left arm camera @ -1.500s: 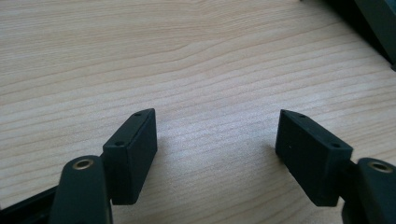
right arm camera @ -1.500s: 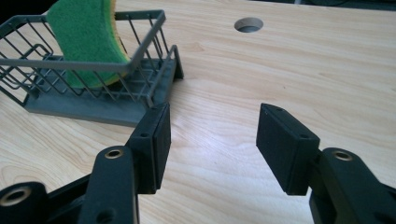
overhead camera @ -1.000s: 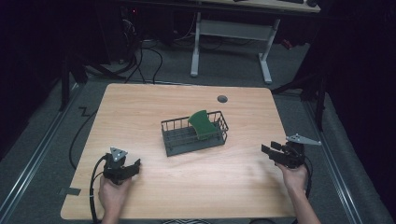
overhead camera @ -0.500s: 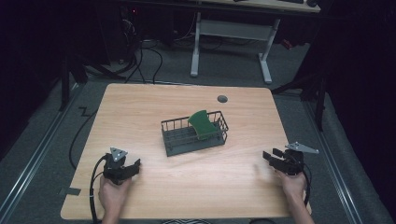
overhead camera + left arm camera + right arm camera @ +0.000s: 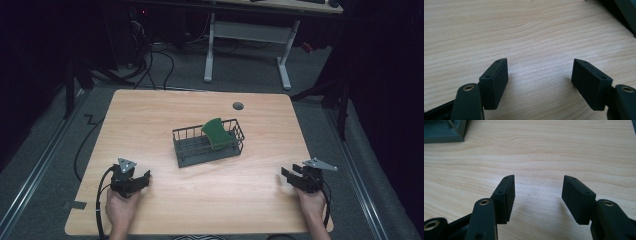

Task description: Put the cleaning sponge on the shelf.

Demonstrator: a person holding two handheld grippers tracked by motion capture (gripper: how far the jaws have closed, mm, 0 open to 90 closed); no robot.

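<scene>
— That wire basket (image 5: 207,145), where does it sit?

— About mid-table (image 5: 150,120), turned a little askew, just this side of the round grommet hole (image 5: 238,105). Dark metal, open on top.

— And the green piece (image 5: 217,133)?

— Inside the basket's right end, standing tilted, leaning against the wires, its curved top poking above the rim.

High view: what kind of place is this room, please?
Probably a lab or workshop set up for recording: a wooden table on grey carpet, loose black cables on the floor, and a white-legged desk behind in the dark.
</scene>
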